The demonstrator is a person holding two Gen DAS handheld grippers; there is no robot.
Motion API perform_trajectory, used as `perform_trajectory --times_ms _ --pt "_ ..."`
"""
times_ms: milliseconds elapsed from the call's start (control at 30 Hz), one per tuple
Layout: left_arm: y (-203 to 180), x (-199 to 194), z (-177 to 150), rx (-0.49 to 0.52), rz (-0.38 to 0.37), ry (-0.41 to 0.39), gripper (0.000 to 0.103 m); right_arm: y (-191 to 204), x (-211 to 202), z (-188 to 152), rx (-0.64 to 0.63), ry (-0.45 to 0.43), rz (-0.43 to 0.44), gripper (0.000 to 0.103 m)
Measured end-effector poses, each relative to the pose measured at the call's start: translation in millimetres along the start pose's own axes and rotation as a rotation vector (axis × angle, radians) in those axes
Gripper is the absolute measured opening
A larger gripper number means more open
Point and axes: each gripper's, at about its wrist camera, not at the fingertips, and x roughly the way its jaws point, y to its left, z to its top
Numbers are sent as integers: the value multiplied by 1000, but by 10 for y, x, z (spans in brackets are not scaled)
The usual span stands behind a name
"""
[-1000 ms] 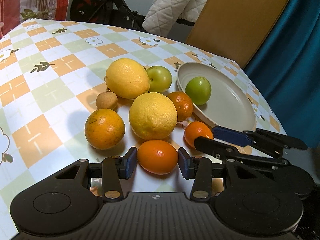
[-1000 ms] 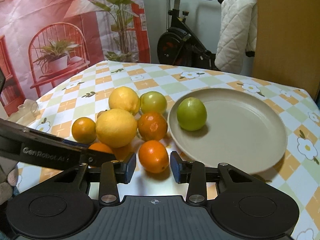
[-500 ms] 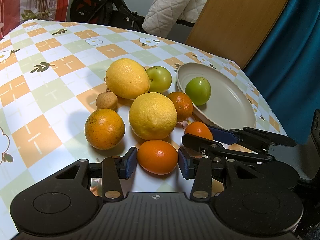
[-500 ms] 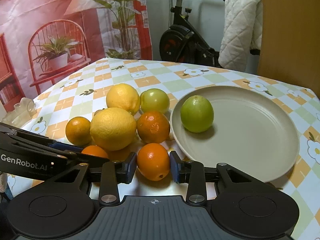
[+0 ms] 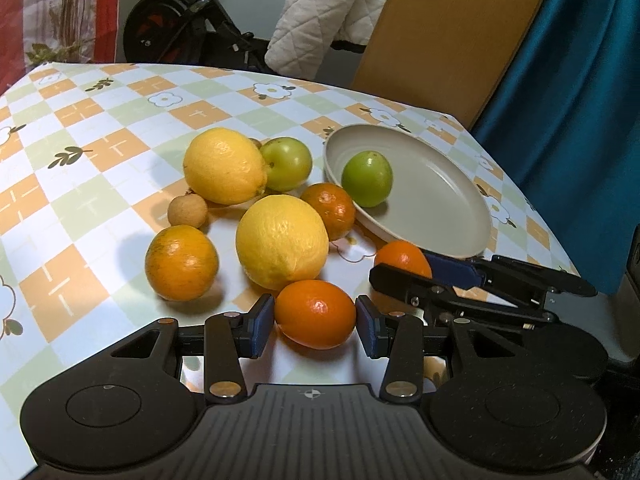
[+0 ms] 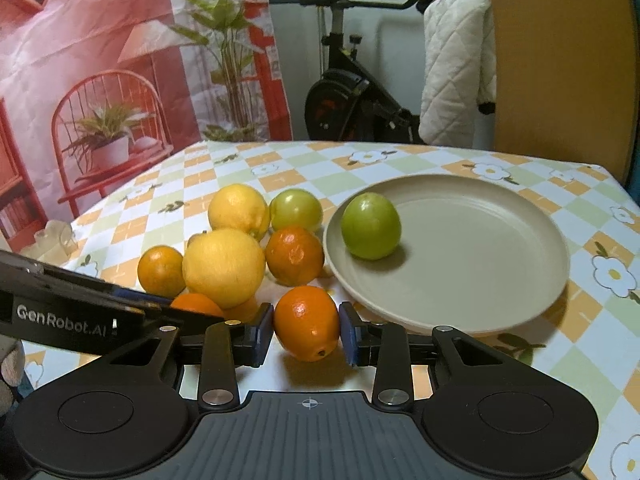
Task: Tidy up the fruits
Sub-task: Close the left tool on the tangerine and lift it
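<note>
Both grippers sit low over the table, side by side and angled toward each other. The left gripper (image 5: 315,322) points forward with its blue pads (image 5: 262,326) spread, one at nine o'clock and one at three o'clock of an orange (image 5: 315,313), touching or nearly touching its sides; whether it grips cannot be told. The right gripper (image 6: 306,330) does much the same with a second orange (image 6: 307,322), its pads (image 6: 347,332) right against the peel. In the left wrist view the right gripper's fingers (image 5: 404,282) reach in from four o'clock; in the right wrist view the left gripper's body (image 6: 72,314) enters from nine o'clock.
</note>
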Motion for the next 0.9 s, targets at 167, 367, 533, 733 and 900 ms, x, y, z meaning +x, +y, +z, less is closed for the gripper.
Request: perform_trajectory --times_ms 167,367,533,733,900 --pt "-69 -17 3 16 -9 -2 46 -58 -59 9 15 -31 -4 32" --pt "-160 -26 26 39 -15 -5 46 -154 -114 12 43 -60 -20 32" --pt "-245 -48 63 65 -22 -17 46 -222 -178 31 61 -92 -24 32" --pt "-335 -50 118 101 -29 -29 46 -363 -188 47 92 -106 -56 32" --pt "-423 -13 204 140 -37 -36 46 -500 -170 87 106 -117 -86 32"
